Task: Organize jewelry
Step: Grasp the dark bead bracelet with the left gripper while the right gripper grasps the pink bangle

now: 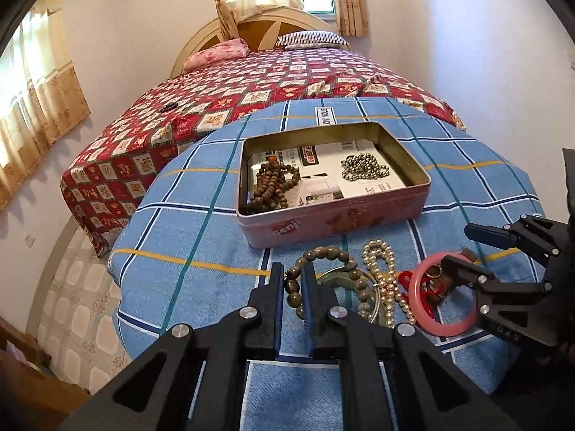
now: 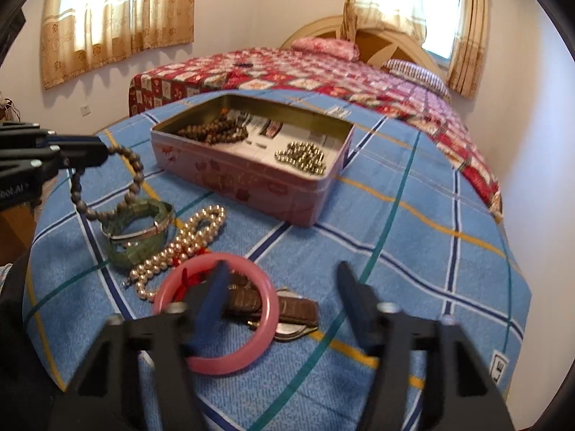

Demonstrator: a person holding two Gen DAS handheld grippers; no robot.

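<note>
We see blue checked cloth [image 1: 201,280], pink tin [image 1: 334,215] on it holding brown beads [image 1: 273,186] and metal beads [image 1: 363,167]. Near tin: pink bangle [image 2: 222,309], green bracelet [image 2: 140,233], pearls [image 2: 183,248]. Our left gripper [image 1: 293,287] clamps grey bead bracelet [image 2: 125,186]; right gripper [image 2: 284,298] spread wide, one finger [image 2: 215,294] inside bangle

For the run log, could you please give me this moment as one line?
left gripper: shut on brown bead bracelet | right gripper: open, one finger inside pink bangle | pink tin: two bead strands inside
</note>
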